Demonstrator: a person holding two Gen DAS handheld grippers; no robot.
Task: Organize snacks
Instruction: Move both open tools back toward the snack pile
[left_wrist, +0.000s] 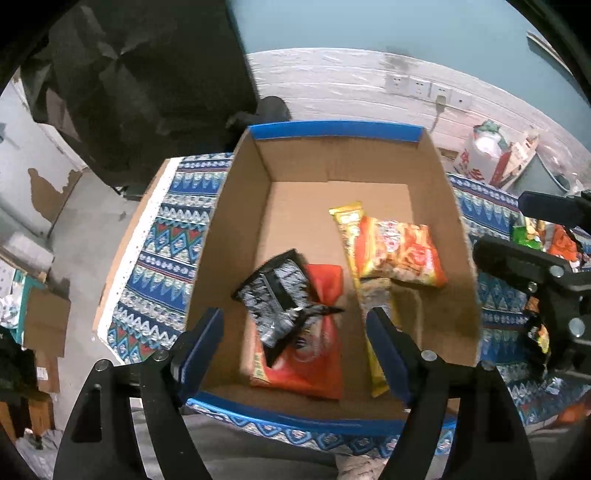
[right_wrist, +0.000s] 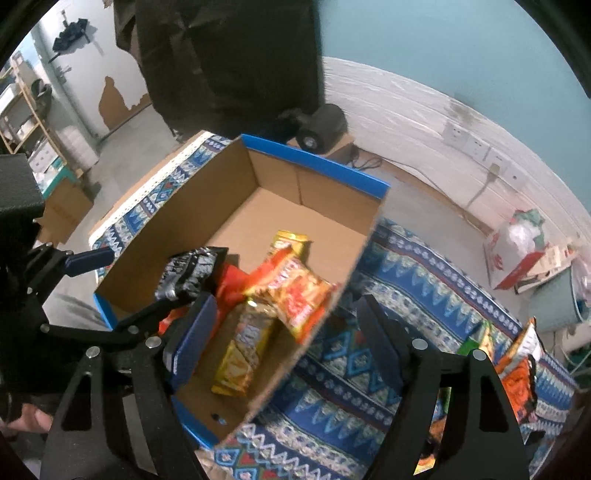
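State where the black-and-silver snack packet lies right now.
In the left wrist view, the black-and-silver packet lies inside the cardboard box, on its left half, atop the red packet.

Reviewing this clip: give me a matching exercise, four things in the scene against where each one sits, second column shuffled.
Things:
1. black-and-silver packet
2. long yellow packet
3. white plastic bag
4. cardboard box

Places:
A. on the patterned cloth
B. lying on the red packet in the box
C. on the floor by the wall
D. partly under the orange packet

Pairs: 1-B, 2-D, 3-C, 4-A
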